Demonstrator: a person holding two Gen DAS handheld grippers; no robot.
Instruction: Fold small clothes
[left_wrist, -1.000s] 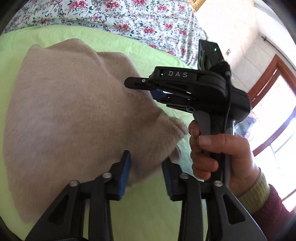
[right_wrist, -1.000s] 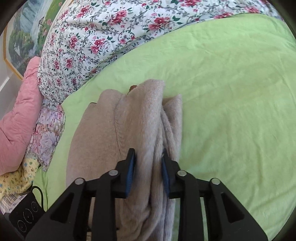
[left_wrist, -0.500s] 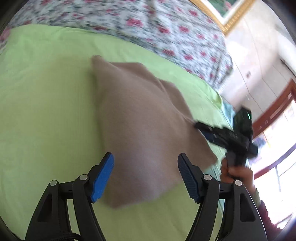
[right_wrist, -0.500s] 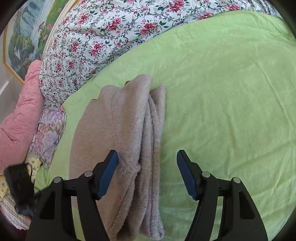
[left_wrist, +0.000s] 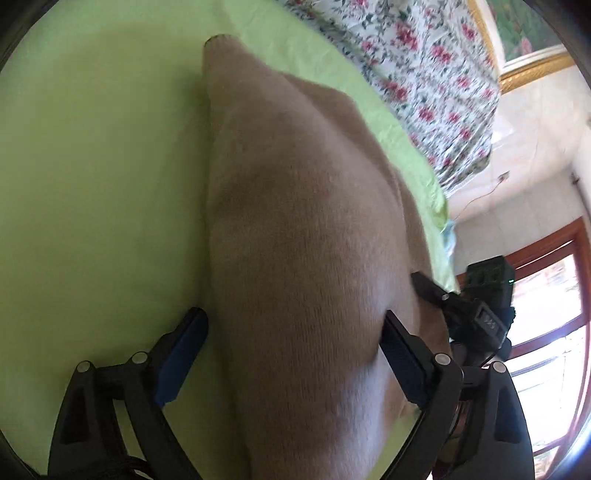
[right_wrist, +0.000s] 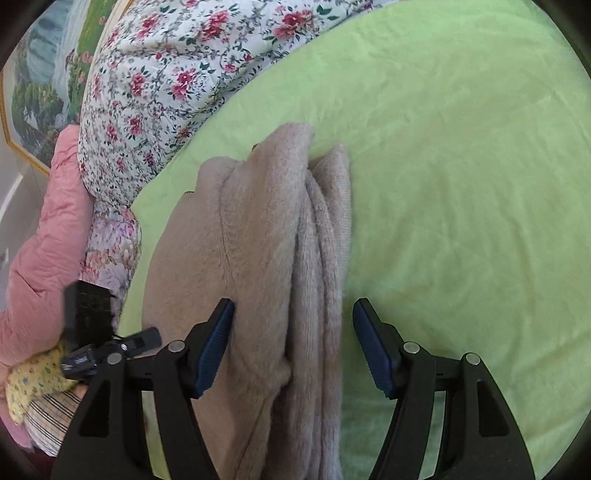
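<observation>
A beige knitted garment (left_wrist: 303, 236) lies folded on a green sheet (left_wrist: 96, 177). My left gripper (left_wrist: 295, 354) is open, its jaws standing on either side of the garment's near end. In the right wrist view the same garment (right_wrist: 258, 236) shows stacked folded edges along its right side. My right gripper (right_wrist: 293, 343) is open, its jaws spread around those folded edges. The right gripper's body (left_wrist: 476, 314) shows at the garment's right edge in the left wrist view. The left gripper's body (right_wrist: 96, 332) shows at lower left in the right wrist view.
A floral quilt (right_wrist: 177, 74) lies along the far edge of the green sheet (right_wrist: 461, 184). A pink padded item (right_wrist: 40, 251) and a yellow patterned cloth (right_wrist: 33, 380) lie at the left. A framed painting (right_wrist: 40, 85) hangs behind. A wood-framed window (left_wrist: 546, 332) is at the right.
Both grippers let go of the garment and opened wide. The left gripper swung round to the garment's other end, and the garment now lies flat on the sheet.
</observation>
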